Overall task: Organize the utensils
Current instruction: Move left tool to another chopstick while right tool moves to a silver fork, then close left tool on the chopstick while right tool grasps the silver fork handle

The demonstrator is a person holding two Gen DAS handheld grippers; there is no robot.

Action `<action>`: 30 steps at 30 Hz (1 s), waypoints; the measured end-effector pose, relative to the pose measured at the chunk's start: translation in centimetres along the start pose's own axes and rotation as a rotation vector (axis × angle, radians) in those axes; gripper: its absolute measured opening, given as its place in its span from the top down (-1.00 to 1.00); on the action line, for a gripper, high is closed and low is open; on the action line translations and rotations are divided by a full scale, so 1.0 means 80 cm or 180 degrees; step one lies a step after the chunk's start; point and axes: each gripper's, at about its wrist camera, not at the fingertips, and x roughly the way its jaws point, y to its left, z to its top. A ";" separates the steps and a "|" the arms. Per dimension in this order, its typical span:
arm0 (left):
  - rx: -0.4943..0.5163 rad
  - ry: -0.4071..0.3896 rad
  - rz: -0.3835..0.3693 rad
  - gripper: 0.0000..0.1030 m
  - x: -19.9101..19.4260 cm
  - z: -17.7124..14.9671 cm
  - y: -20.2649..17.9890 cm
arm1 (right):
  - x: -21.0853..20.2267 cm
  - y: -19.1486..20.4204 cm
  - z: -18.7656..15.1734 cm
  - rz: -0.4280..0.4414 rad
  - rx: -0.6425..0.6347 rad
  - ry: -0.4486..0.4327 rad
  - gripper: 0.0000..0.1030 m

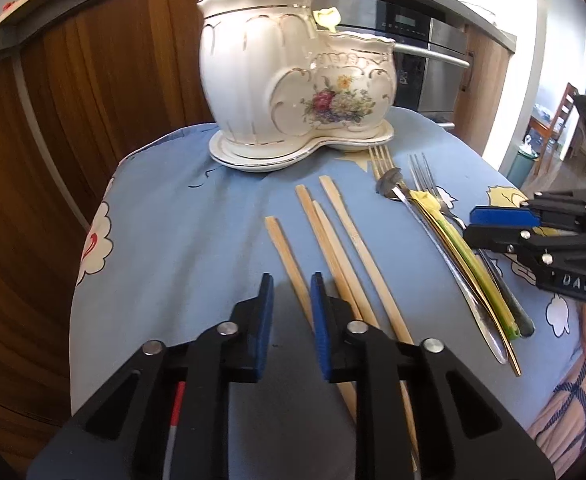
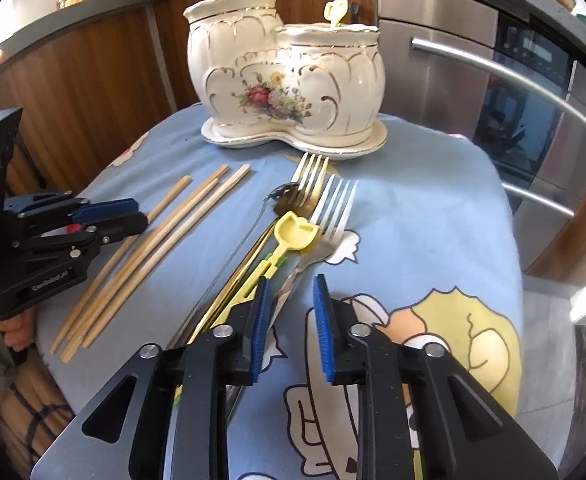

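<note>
Four wooden chopsticks [image 1: 345,248] are spread side by side on the blue cartoon-print cloth [image 1: 181,220], a bundle of forks [image 2: 325,208], a spoon and a yellow plastic utensil [image 2: 293,236] just beside them. Behind, the white floral ceramic holder [image 1: 293,80] is set on its saucer. The left gripper [image 1: 291,284] is kept narrow, one chopstick seen between unpressed pads. The right gripper [image 2: 291,288] is likewise narrow, nothing clamped.

A home kitchen. Wood-fronted cabinets [image 1: 105,92] under a grey counter [image 2: 93,4] fill the upper left of both views; a built-in stainless oven [image 2: 533,92] with bar handles stands at right. A dining chair [image 1: 565,112] shows far right. Forks [image 2: 325,204] lie before a flowered porcelain utensil holder [image 2: 285,80].
</note>
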 end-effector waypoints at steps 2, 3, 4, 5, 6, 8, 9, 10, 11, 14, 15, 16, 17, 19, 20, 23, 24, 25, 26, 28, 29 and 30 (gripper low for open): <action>0.0011 0.0001 -0.0009 0.70 -0.001 0.000 0.000 | 0.000 -0.004 0.004 0.0056 -0.0033 0.0095 0.66; 0.0005 0.0004 -0.0019 0.70 -0.001 -0.001 0.001 | -0.001 -0.006 0.004 0.0054 -0.0044 0.0131 0.66; -0.0010 0.0009 -0.0036 0.70 -0.001 0.000 0.003 | 0.000 -0.010 0.007 0.0029 -0.0065 0.0190 0.66; -0.0023 0.0013 -0.0047 0.70 -0.001 -0.001 0.004 | 0.000 -0.014 0.008 0.0001 -0.0083 0.0240 0.66; -0.0033 0.0016 -0.0058 0.70 -0.001 -0.001 0.006 | 0.000 -0.018 0.010 -0.0020 -0.0104 0.0288 0.66; -0.0035 0.0021 -0.0070 0.70 -0.001 -0.001 0.007 | 0.000 -0.026 0.015 -0.0058 -0.0160 0.0408 0.66; -0.0022 0.0025 -0.0060 0.70 -0.001 -0.001 0.005 | 0.000 -0.028 0.017 -0.0076 -0.0188 0.0459 0.66; 0.0001 0.0027 -0.0043 0.70 -0.001 -0.001 0.003 | 0.001 -0.032 0.019 -0.0093 -0.0210 0.0522 0.66; 0.0020 0.0026 -0.0028 0.70 0.000 -0.001 0.002 | 0.002 -0.036 0.021 -0.0087 -0.0218 0.0574 0.66; 0.0048 0.0036 -0.0028 0.70 0.000 -0.001 -0.001 | 0.007 -0.044 0.026 -0.0004 -0.0215 0.0728 0.66; 0.0054 0.0042 -0.0033 0.70 0.000 -0.002 -0.001 | 0.010 -0.046 0.028 0.0008 -0.0216 0.0790 0.66; 0.0067 0.0049 -0.0037 0.70 0.001 -0.002 -0.001 | 0.014 -0.048 0.030 0.0029 -0.0233 0.0866 0.66; 0.0083 0.0058 -0.0037 0.70 0.002 -0.002 -0.002 | 0.016 -0.048 0.031 0.0054 -0.0241 0.0906 0.66; 0.0169 0.0086 -0.0009 0.70 0.004 0.000 -0.006 | 0.019 -0.054 0.036 0.0131 -0.0226 0.1032 0.67; 0.0209 0.0106 0.0001 0.70 0.005 0.001 -0.007 | 0.021 -0.056 0.039 0.0155 -0.0221 0.1090 0.70; 0.0279 0.0213 -0.0012 0.70 0.008 0.008 -0.004 | 0.024 -0.063 0.045 0.0181 -0.0238 0.1246 0.75; 0.0291 0.0260 -0.0021 0.70 0.009 0.010 -0.002 | 0.025 -0.064 0.046 0.0187 -0.0255 0.1296 0.75; 0.0315 0.0326 -0.0044 0.70 0.010 0.014 0.000 | 0.026 -0.064 0.048 0.0178 -0.0289 0.1347 0.76; 0.0341 0.0383 -0.0059 0.70 0.011 0.016 0.002 | 0.028 -0.063 0.049 0.0162 -0.0334 0.1400 0.76; 0.0439 0.0490 -0.0092 0.70 0.012 0.020 0.007 | 0.030 -0.061 0.051 0.0127 -0.0418 0.1474 0.77; 0.0485 0.0539 -0.0120 0.70 0.013 0.022 0.010 | 0.029 -0.062 0.051 0.0109 -0.0476 0.1505 0.77; 0.0514 0.0588 -0.0151 0.70 0.014 0.024 0.014 | 0.029 -0.060 0.051 0.0099 -0.0525 0.1527 0.77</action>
